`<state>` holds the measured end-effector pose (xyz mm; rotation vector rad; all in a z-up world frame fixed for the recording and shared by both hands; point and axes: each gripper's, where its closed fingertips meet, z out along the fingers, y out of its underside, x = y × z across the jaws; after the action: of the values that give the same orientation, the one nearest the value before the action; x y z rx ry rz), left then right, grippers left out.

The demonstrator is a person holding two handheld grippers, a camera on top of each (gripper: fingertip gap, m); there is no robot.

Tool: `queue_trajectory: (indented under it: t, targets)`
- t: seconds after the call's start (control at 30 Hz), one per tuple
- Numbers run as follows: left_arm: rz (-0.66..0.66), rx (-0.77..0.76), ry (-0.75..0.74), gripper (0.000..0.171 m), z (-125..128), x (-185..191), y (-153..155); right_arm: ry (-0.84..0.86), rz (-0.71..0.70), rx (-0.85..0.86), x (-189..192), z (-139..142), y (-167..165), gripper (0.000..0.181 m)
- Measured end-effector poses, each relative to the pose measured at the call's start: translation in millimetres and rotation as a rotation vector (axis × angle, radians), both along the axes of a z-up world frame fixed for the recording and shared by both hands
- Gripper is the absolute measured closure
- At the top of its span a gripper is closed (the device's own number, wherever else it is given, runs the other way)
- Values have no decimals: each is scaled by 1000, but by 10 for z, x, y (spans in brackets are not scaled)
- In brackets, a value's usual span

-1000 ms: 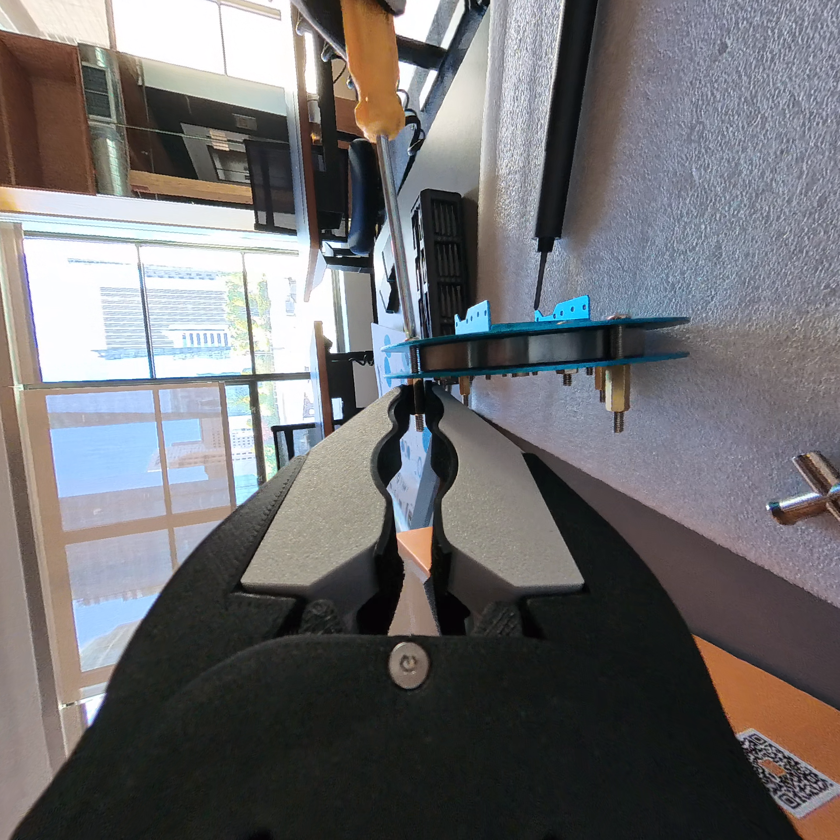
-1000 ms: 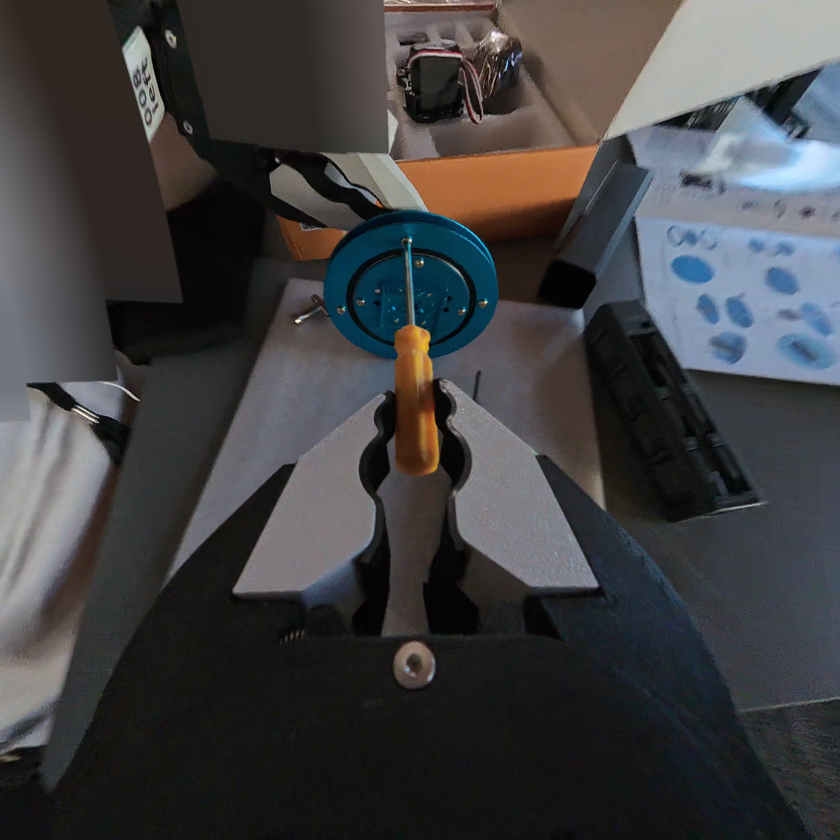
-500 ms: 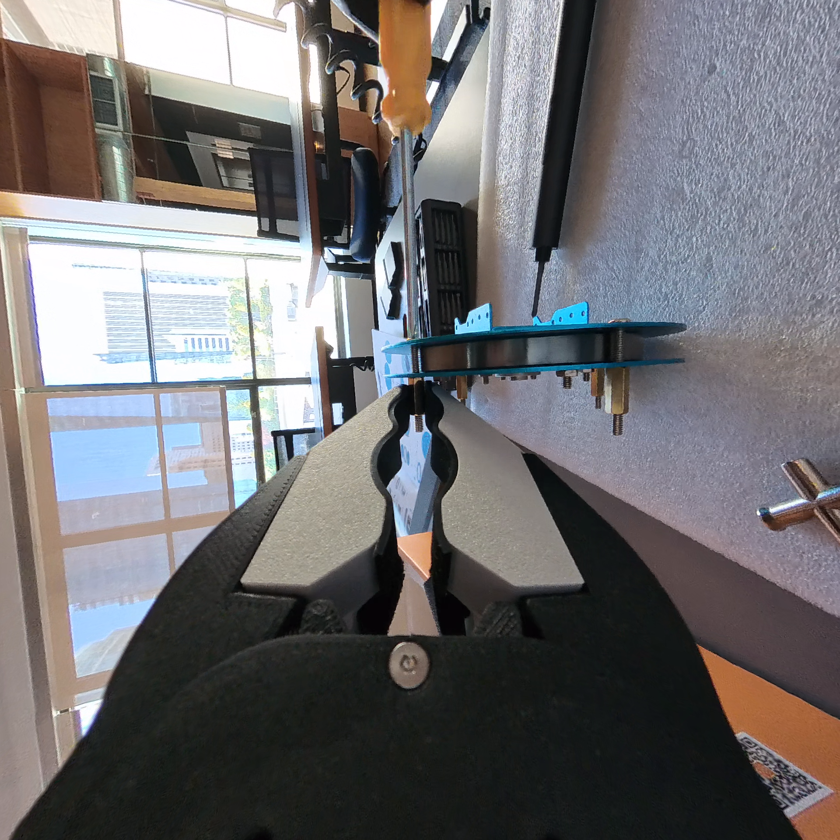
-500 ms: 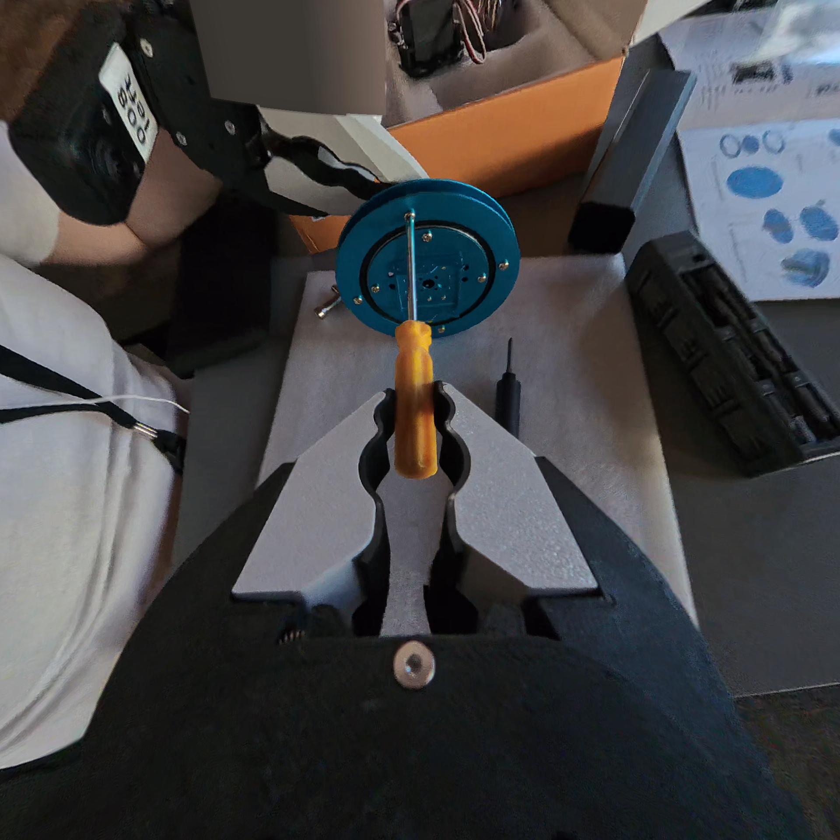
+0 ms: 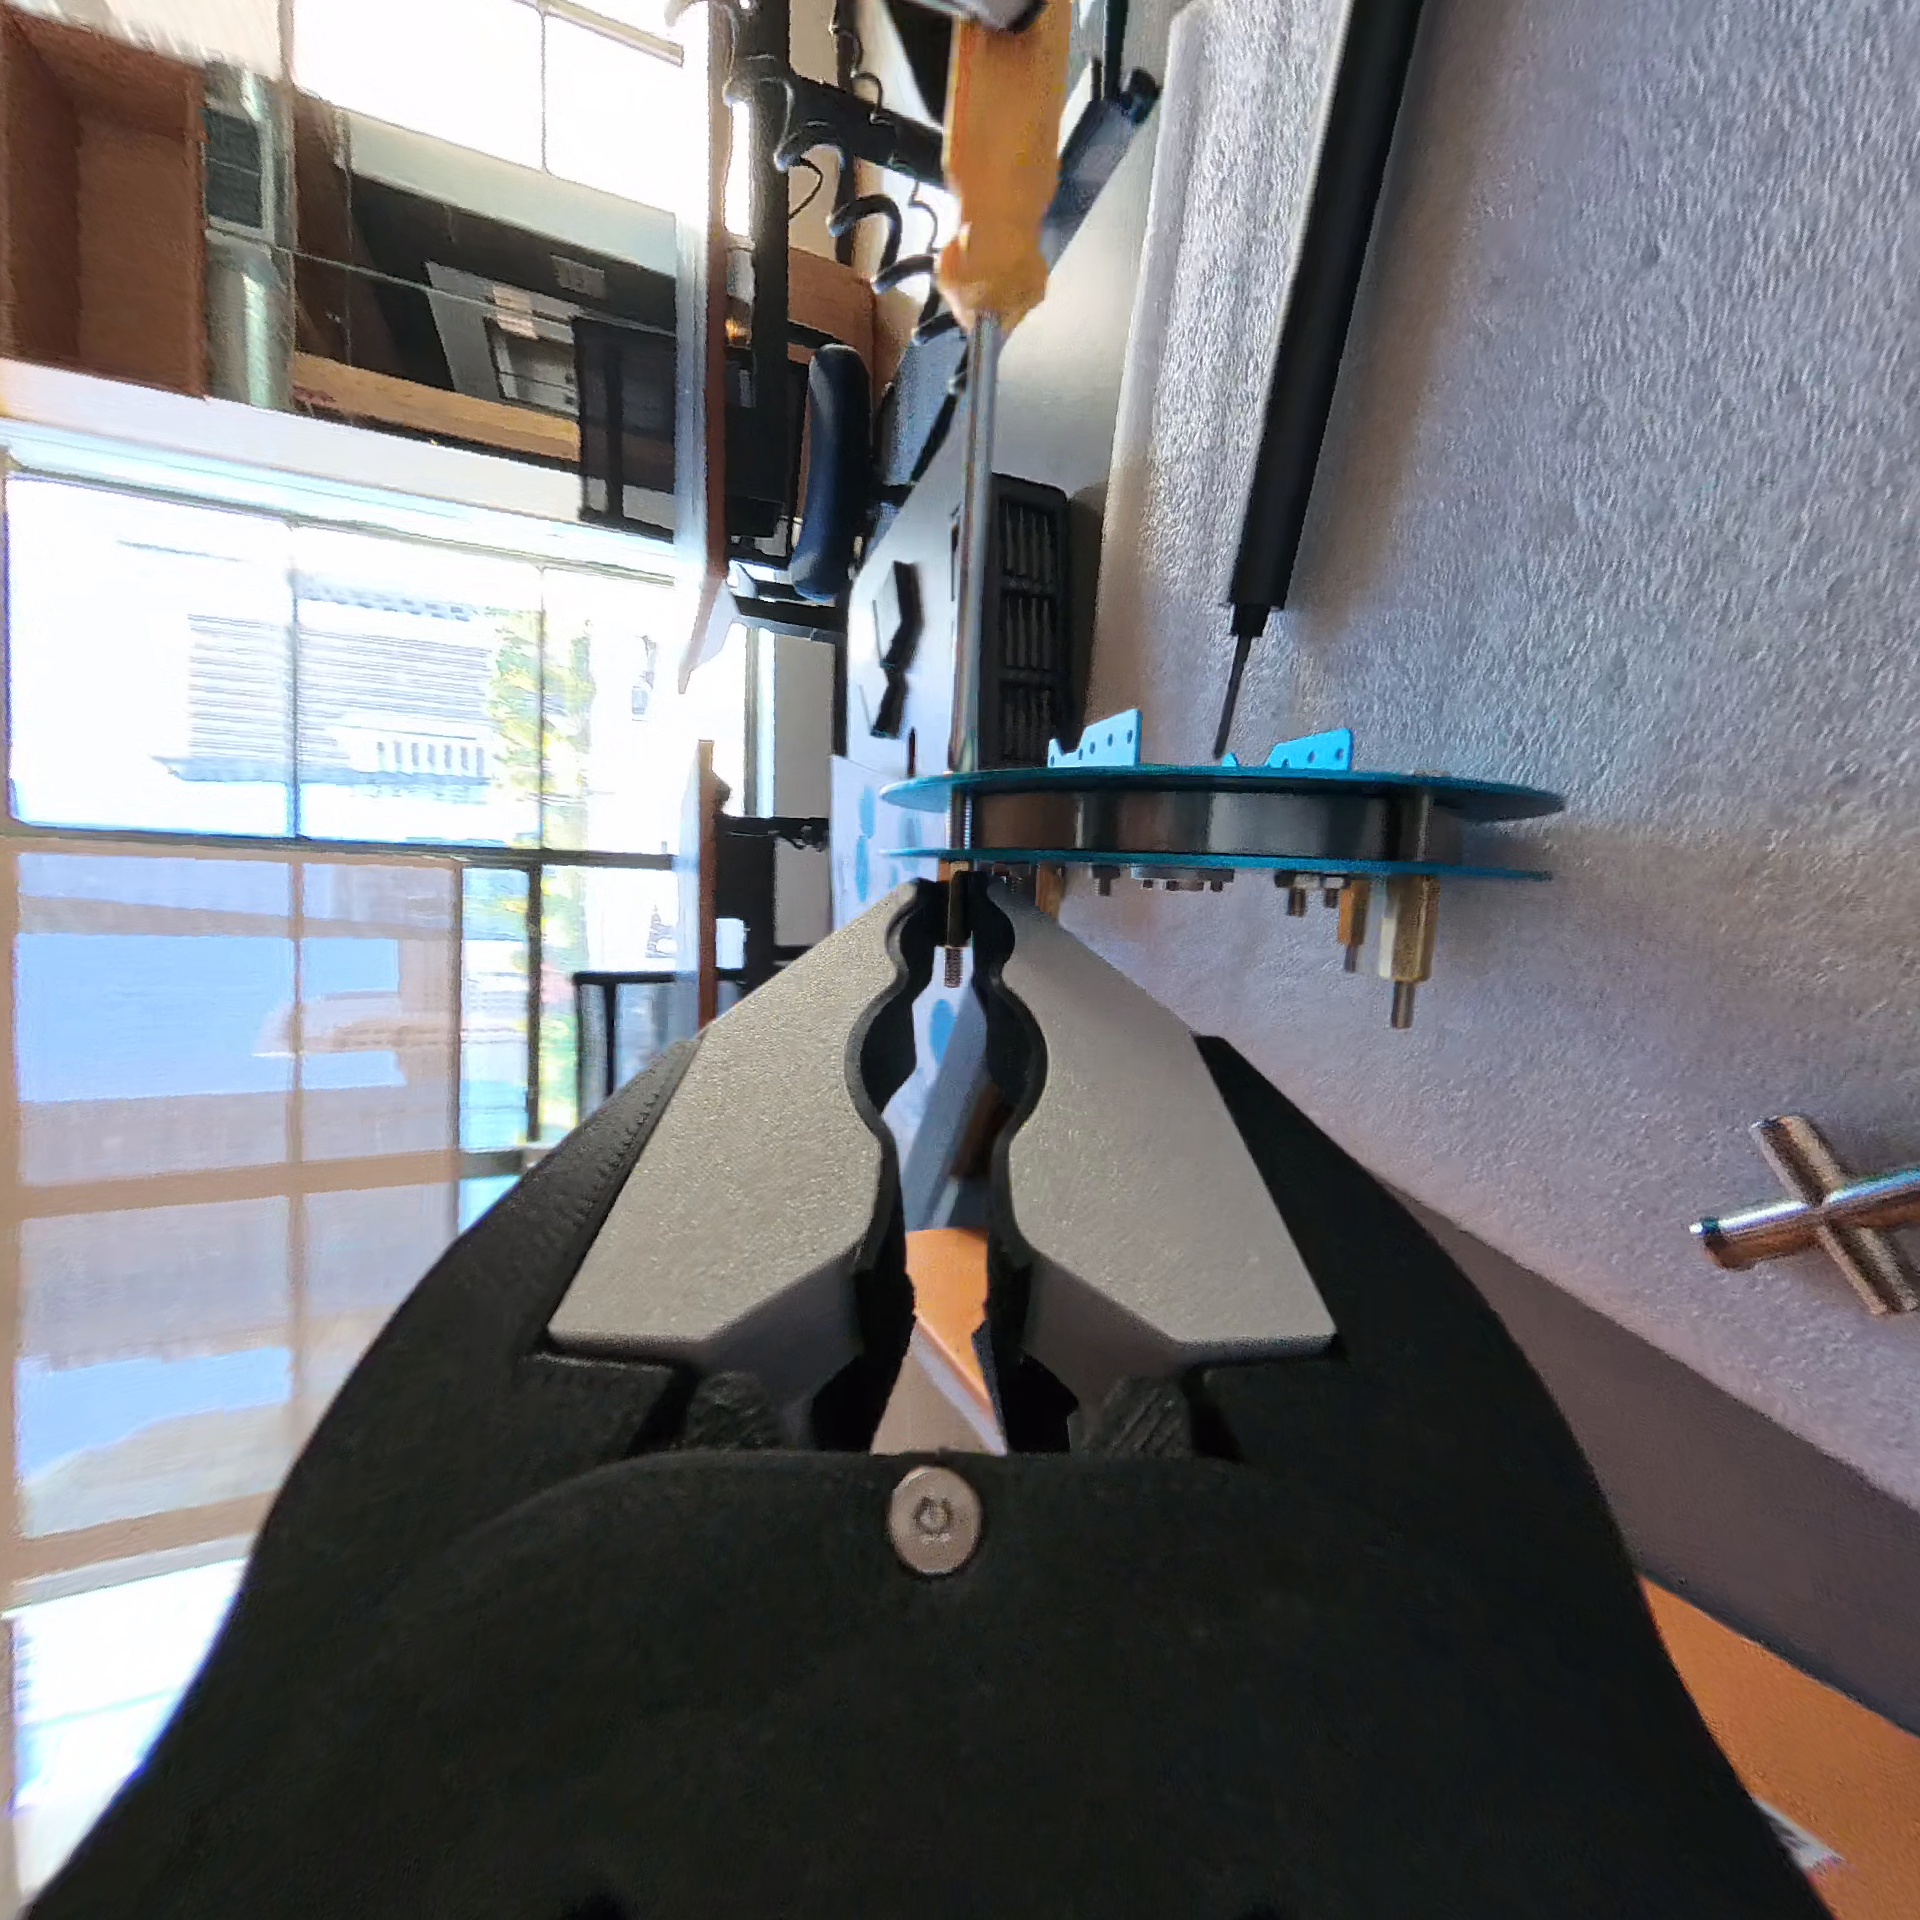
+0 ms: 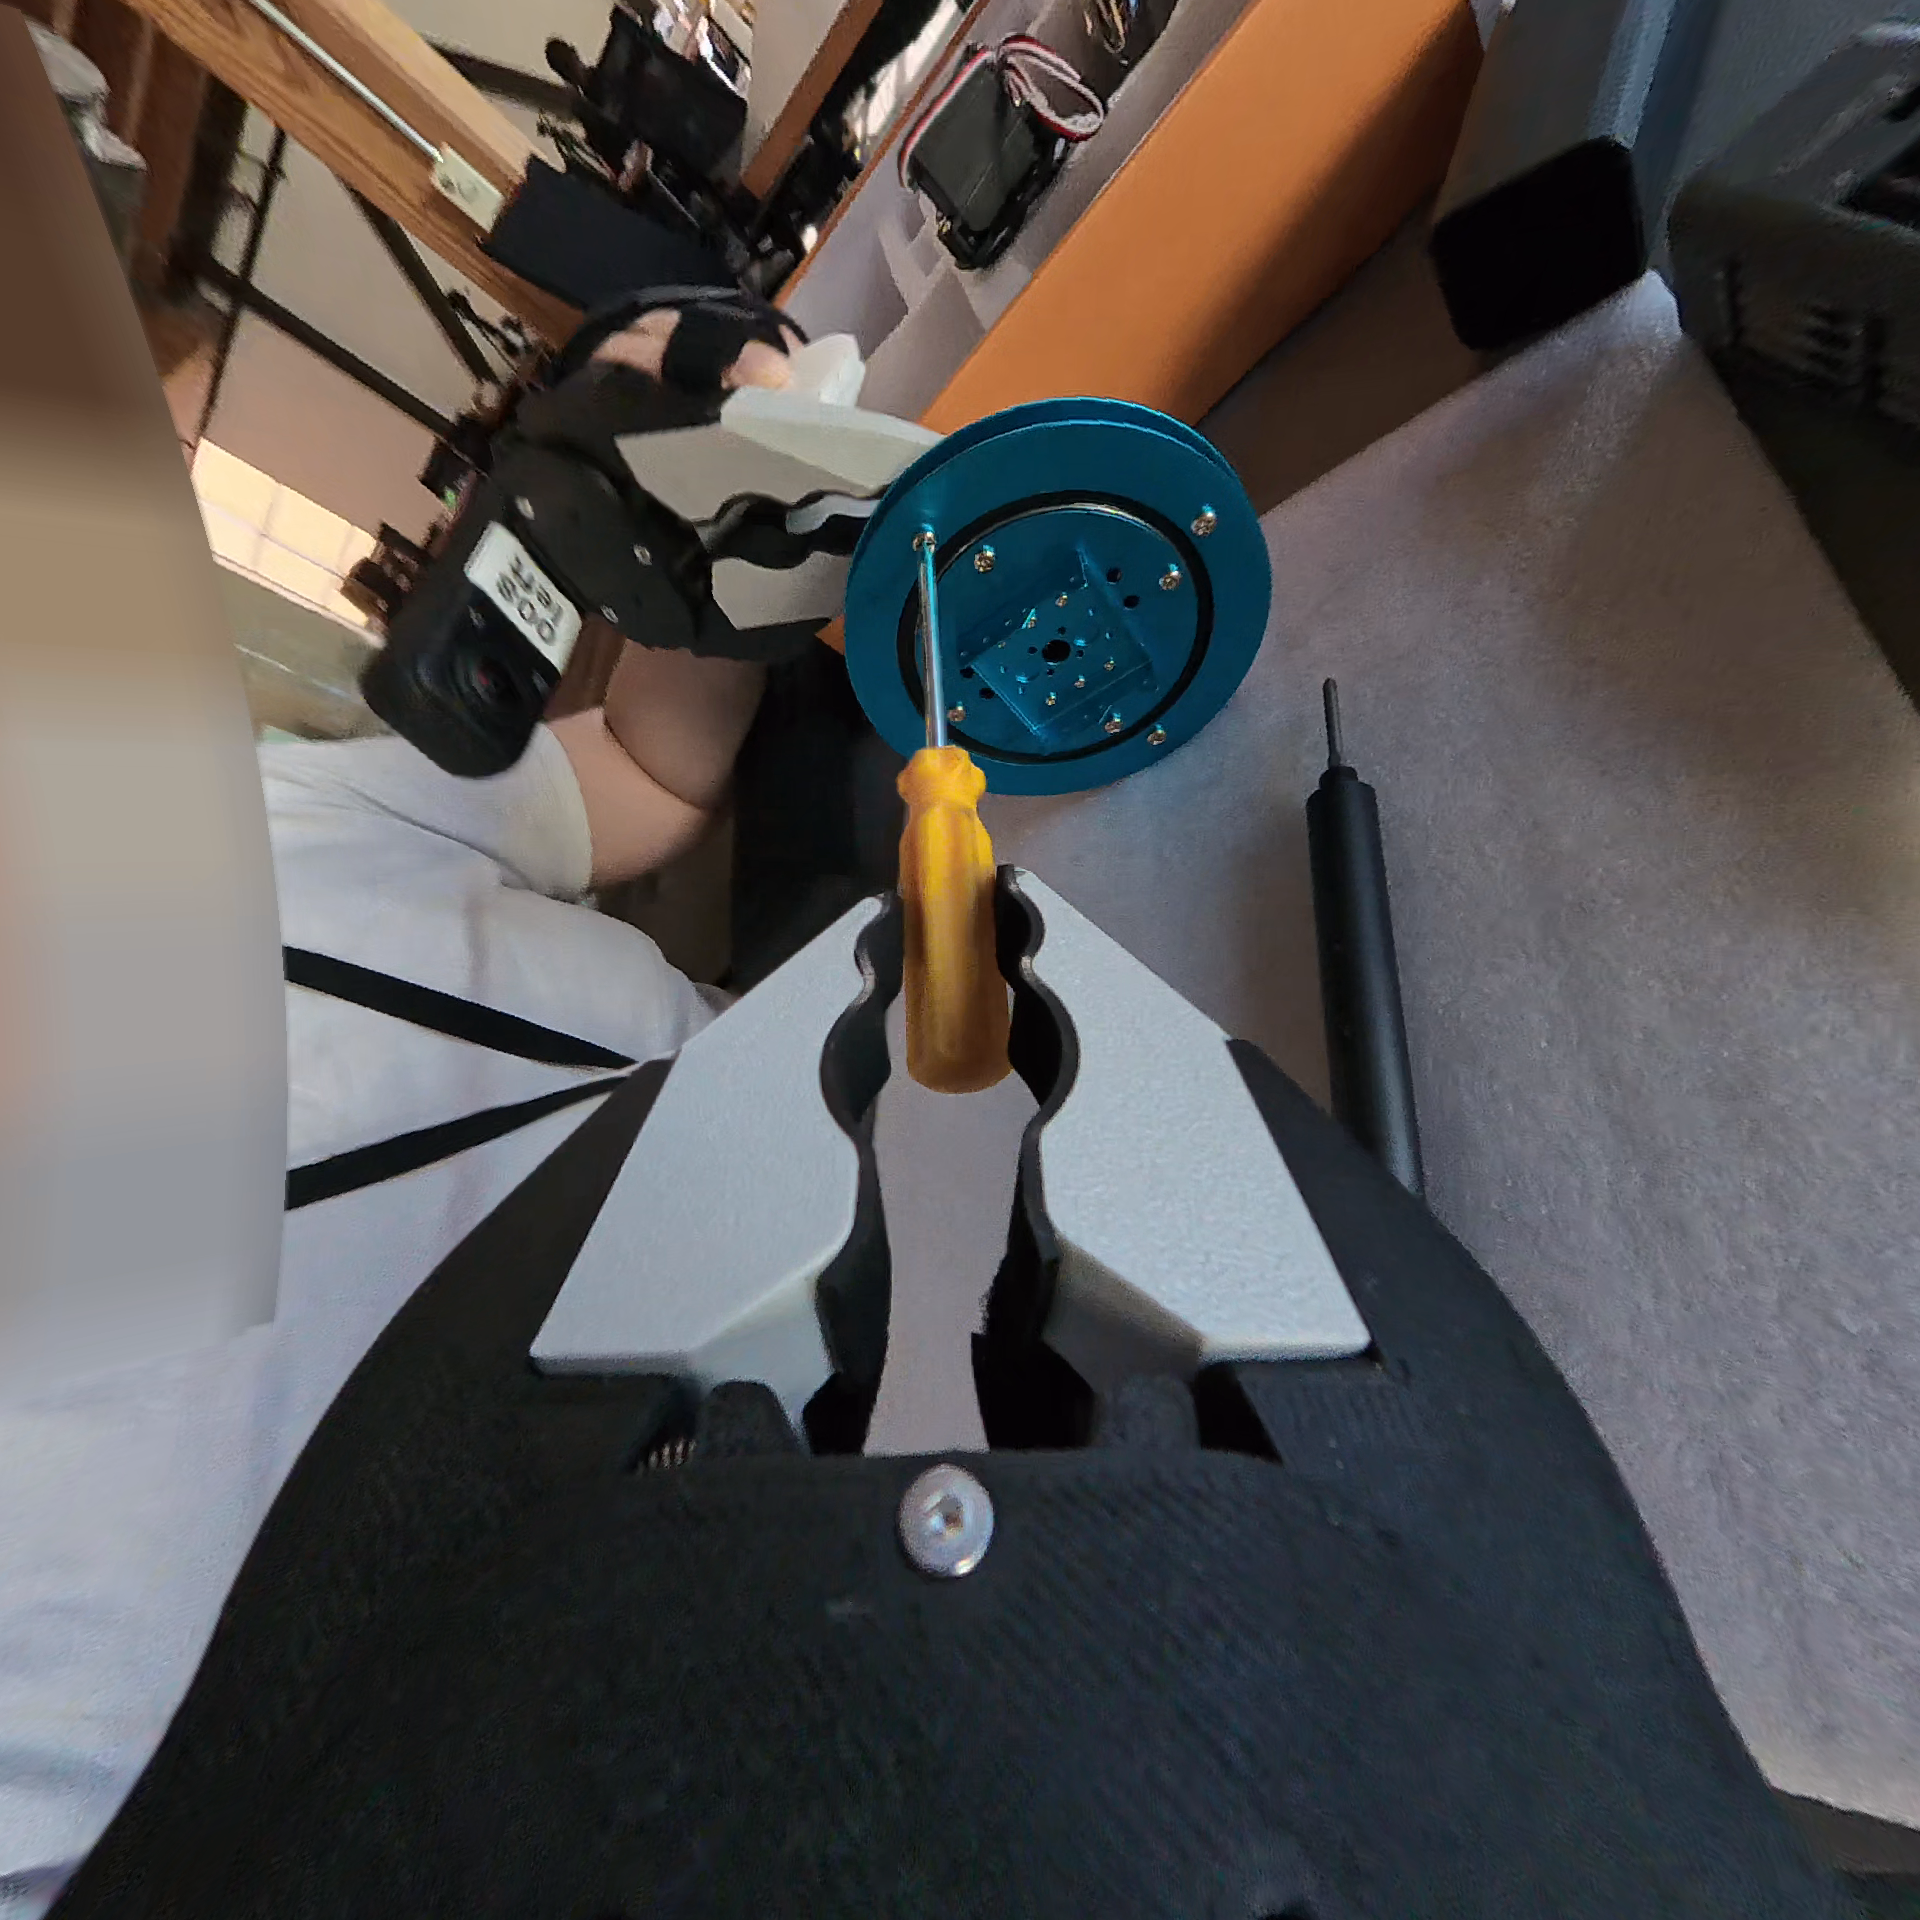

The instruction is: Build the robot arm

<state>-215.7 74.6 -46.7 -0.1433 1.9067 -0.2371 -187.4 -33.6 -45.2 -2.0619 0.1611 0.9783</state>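
Observation:
A blue round two-plate assembly (image 6: 1055, 592) stands on edge over a grey foam mat (image 6: 1558, 831). My left gripper (image 5: 956, 914) is shut on a small brass standoff (image 5: 954, 940) that sticks out of the assembly's lower plate (image 5: 1216, 857). My right gripper (image 6: 951, 935) is shut on the handle of an orange screwdriver (image 6: 951, 935). The screwdriver's shaft tip sits on a screw near the assembly's rim. In the left wrist view the screwdriver (image 5: 997, 208) comes down onto the top plate just above the standoff. The left gripper also shows in the right wrist view (image 6: 790, 530), beside the assembly.
A black precision screwdriver (image 6: 1356, 935) lies on the mat to the right. A metal cross-shaped tool (image 5: 1829, 1226) lies on the mat. An orange box (image 6: 1195, 239) with servos stands behind, a black bit case (image 6: 1808, 260) at right. A person in a white shirt (image 6: 416, 1039) is at left. My right fingertips sit around 12 centimetres from my left ones. My left gripper's tips are some 15 centimetres from the black bit case (image 6: 1808, 260).
The right gripper has swung round with the orange screwdriver, so the assembly and mat look rotated clockwise. The left gripper keeps its hold on the standoff and has barely moved.

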Motion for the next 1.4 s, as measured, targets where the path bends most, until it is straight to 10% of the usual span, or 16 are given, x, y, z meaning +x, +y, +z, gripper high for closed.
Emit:
queue_trajectory:
  t: [0.6,0.9,1.23,1.4]
  targets:
    - [-119,-370,624,165,68,-189,43,-241,47,49,2,-17,11,165]
    - [-122,-317,615,160,-145,-122,64,-271,78,57,-24,0,-66,165]
    - [-115,-304,582,160,-232,-115,24,-301,218,-117,-177,-576,-388,165]
    - [-106,-282,561,160,-227,-127,-11,-509,153,190,-145,-59,83,157]
